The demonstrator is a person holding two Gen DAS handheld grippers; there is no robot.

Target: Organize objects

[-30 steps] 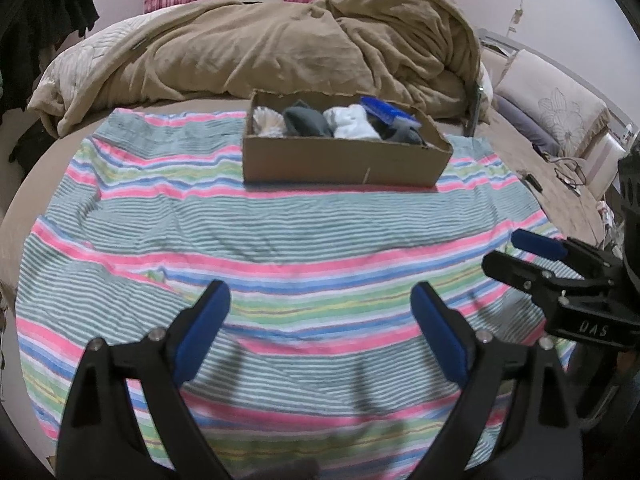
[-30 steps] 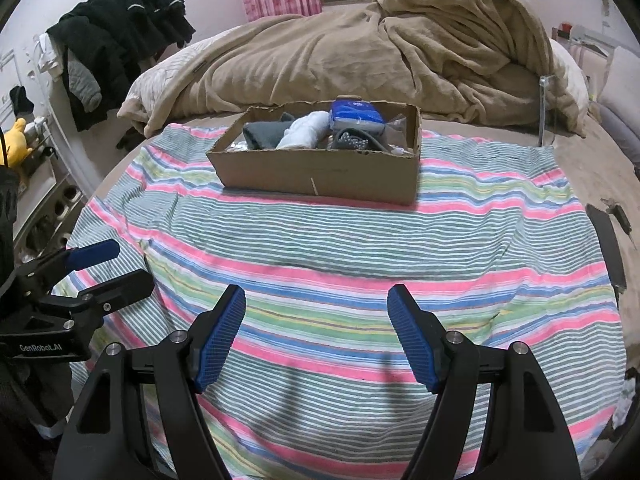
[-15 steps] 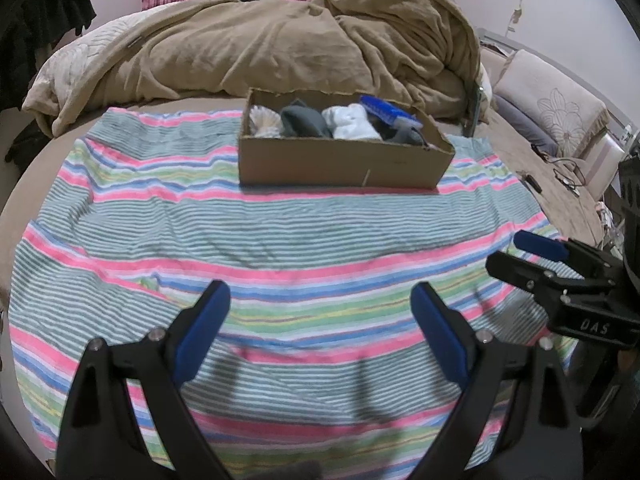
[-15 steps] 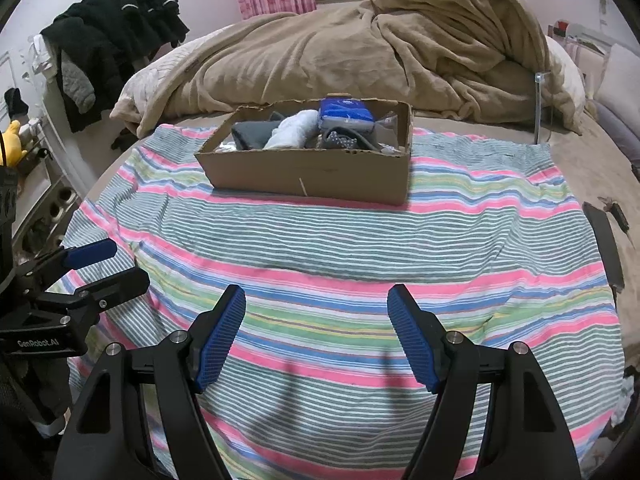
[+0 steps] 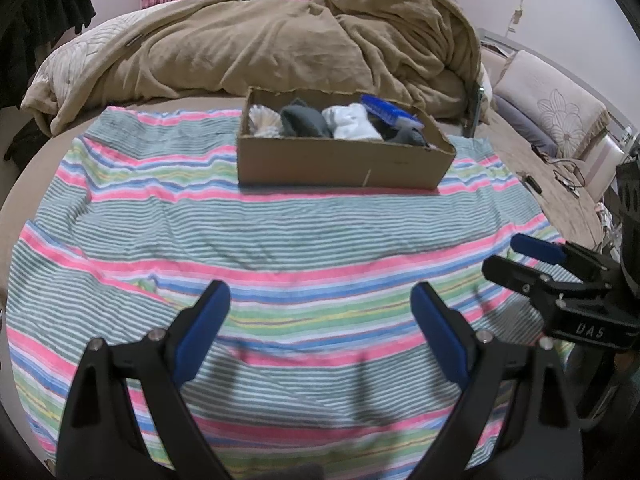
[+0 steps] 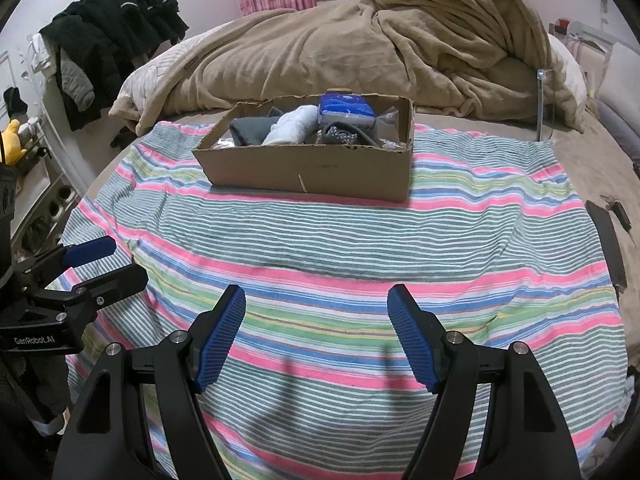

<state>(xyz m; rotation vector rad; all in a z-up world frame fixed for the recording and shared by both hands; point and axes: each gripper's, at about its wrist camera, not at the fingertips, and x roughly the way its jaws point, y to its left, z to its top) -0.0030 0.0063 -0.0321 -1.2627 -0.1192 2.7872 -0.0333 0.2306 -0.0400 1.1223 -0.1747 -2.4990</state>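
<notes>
A cardboard box [image 5: 340, 164] [image 6: 308, 172] sits at the far side of a striped cloth [image 5: 280, 240] [image 6: 360, 248] on the bed. It holds grey socks [image 5: 302, 122] [image 6: 252, 130], white socks [image 5: 352, 122] [image 6: 292, 130], a blue packet [image 5: 390, 110] [image 6: 346, 108] and a pale ruffled item [image 5: 264, 120]. My left gripper [image 5: 320, 324] is open and empty over the near cloth; it also shows in the right wrist view [image 6: 106, 258]. My right gripper [image 6: 316, 330] is open and empty beside it, seen in the left wrist view [image 5: 516, 258].
A heaped tan blanket [image 5: 260, 48] [image 6: 380, 48] lies behind the box. Pillows [image 5: 552, 100] and cables [image 5: 560, 172] are at the right. Dark clothes [image 6: 108, 48] hang at the left. A dark flat device [image 6: 610, 240] lies by the cloth's right edge.
Both views have shifted slightly to the right and a little closer to the box. Both grippers stay open and empty. The box and its contents have not moved.
</notes>
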